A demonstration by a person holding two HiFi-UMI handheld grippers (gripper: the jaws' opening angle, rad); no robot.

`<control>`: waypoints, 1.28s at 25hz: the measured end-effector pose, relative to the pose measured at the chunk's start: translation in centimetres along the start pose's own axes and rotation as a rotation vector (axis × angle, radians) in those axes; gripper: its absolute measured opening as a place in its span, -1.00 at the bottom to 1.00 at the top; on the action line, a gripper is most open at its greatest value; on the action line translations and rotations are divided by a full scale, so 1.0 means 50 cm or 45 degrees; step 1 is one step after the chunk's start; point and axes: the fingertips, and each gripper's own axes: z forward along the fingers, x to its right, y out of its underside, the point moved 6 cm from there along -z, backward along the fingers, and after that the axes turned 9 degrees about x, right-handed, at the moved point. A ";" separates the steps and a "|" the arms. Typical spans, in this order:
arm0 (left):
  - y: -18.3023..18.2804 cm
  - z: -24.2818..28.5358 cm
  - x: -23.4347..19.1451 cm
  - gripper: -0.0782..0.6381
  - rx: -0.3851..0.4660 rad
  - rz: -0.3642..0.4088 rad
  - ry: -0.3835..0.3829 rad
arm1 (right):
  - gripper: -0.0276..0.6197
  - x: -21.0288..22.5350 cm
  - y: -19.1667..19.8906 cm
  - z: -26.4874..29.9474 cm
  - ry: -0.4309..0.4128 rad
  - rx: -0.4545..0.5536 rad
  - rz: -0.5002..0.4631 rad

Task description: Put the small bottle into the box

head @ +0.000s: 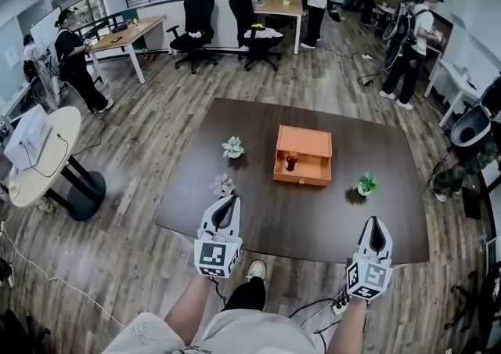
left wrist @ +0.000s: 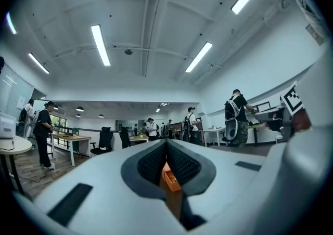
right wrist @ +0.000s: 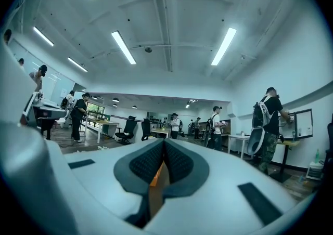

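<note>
An open orange box (head: 301,178) stands in the middle of the dark table (head: 258,215). A small dark bottle (head: 291,160) stands upright inside it. My left gripper (head: 232,199) hovers at the table's near edge, left of the box, with its jaws shut and nothing between them. My right gripper (head: 375,222) hangs over the near right edge, also shut and empty. In the left gripper view the left gripper (left wrist: 166,143) has its tips together, and the orange box (left wrist: 170,179) shows through the slit below them. The right gripper (right wrist: 164,143) is shut too, with a strip of the orange box (right wrist: 156,177) behind its jaws.
Three small potted plants sit on the table: one (head: 232,146) left of the box, one (head: 223,185) just ahead of my left gripper, one (head: 366,183) right of the box. A round white table (head: 39,157) stands at the left. Office chairs, desks and several people fill the far room.
</note>
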 end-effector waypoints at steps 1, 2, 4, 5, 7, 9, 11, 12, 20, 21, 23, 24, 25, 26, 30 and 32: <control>0.000 -0.001 0.000 -0.78 -0.002 -0.001 0.000 | -0.91 0.002 0.001 -0.001 0.004 -0.003 -0.001; 0.001 -0.003 0.001 -0.78 -0.004 -0.002 0.001 | -0.91 0.005 0.001 -0.002 0.008 -0.005 -0.004; 0.004 -0.004 0.002 -0.78 -0.009 -0.005 0.004 | -0.91 0.009 0.000 -0.005 0.014 -0.007 -0.005; 0.005 -0.004 0.003 -0.78 -0.011 -0.005 0.006 | -0.91 0.010 0.000 -0.006 0.018 -0.007 -0.003; 0.005 -0.002 0.006 -0.78 -0.012 -0.006 0.011 | -0.91 0.011 0.001 -0.009 0.023 -0.006 0.004; 0.004 0.002 0.010 -0.78 -0.009 -0.007 0.020 | -0.91 0.008 0.002 -0.011 0.021 -0.008 0.007; 0.005 0.005 0.014 -0.78 -0.010 -0.007 0.027 | -0.91 0.001 0.007 -0.012 0.012 -0.020 0.015; 0.008 0.006 0.015 -0.78 -0.015 -0.005 0.029 | -0.91 -0.004 0.010 -0.011 0.007 -0.028 0.020; 0.046 -0.012 0.021 -0.78 -0.075 0.018 0.043 | -0.91 -0.033 0.019 -0.003 -0.037 -0.053 0.030; 0.046 -0.014 0.020 -0.78 -0.074 0.019 0.043 | -0.91 -0.035 0.020 -0.003 -0.040 -0.057 0.030; 0.044 -0.017 0.017 -0.78 -0.070 0.019 0.037 | -0.91 -0.040 0.023 -0.001 -0.045 -0.063 0.031; 0.044 -0.019 0.014 -0.78 -0.071 0.018 0.032 | -0.91 -0.043 0.024 0.000 -0.048 -0.065 0.031; 0.045 -0.021 0.012 -0.77 -0.076 0.017 0.028 | -0.91 -0.046 0.025 0.002 -0.052 -0.067 0.032; 0.046 -0.023 0.009 -0.78 -0.081 0.018 0.024 | -0.91 -0.050 0.026 0.003 -0.056 -0.069 0.032; 0.042 -0.030 0.001 -0.78 -0.077 0.015 0.010 | -0.91 -0.064 0.031 0.005 -0.073 -0.080 0.032; 0.041 -0.033 -0.003 -0.78 -0.075 0.012 0.004 | -0.91 -0.070 0.032 0.004 -0.081 -0.083 0.035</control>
